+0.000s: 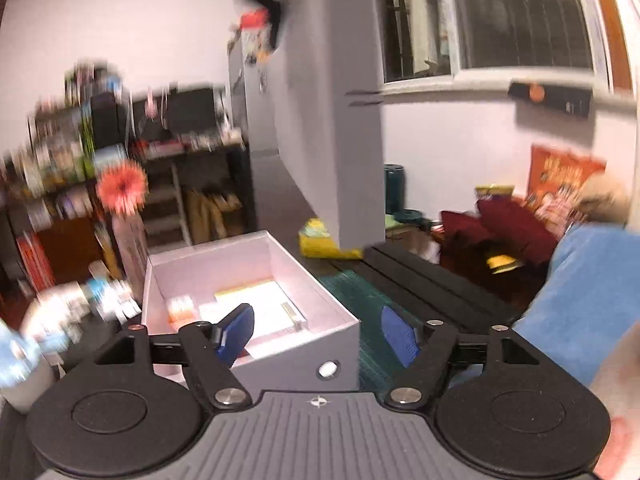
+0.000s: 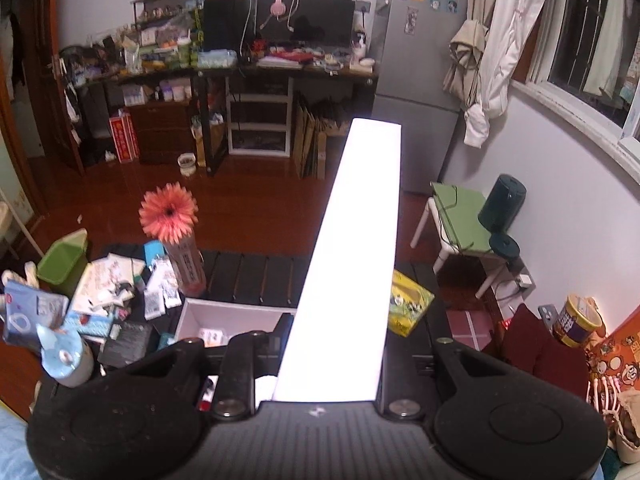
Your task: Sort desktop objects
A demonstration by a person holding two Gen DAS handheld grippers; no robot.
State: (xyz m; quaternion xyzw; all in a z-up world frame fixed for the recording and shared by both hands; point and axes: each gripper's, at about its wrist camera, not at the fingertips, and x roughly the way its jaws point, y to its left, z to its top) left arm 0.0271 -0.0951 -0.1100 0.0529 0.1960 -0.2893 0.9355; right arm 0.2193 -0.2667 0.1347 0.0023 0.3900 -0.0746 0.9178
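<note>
An open white box [image 1: 256, 240] sits on the black slatted table [image 1: 424, 280], holding a white card [image 1: 260, 300] and a small orange-and-white packet [image 1: 182, 306]. My left gripper [image 1: 318, 334] hovers open over the box's near right corner. One blue pad is above the inside and the other outside the wall, with neither touching it. My right gripper [image 2: 332, 348] is shut on the box's flat white lid [image 2: 360, 220], held raised and pointing away. The same lid [image 1: 332, 120] towers as a pale panel in the left wrist view. Below it lies the box [image 2: 224, 314].
A pink flower in a tube [image 2: 168, 216] stands left of the box amid loose packets and papers [image 2: 120, 288]. A blue-capped bottle [image 2: 64, 356] is at the near left. A yellow packet [image 2: 408, 300] lies on the right, a green mat [image 1: 360, 292] beside the box. A blue sleeve [image 1: 580, 300] is at right.
</note>
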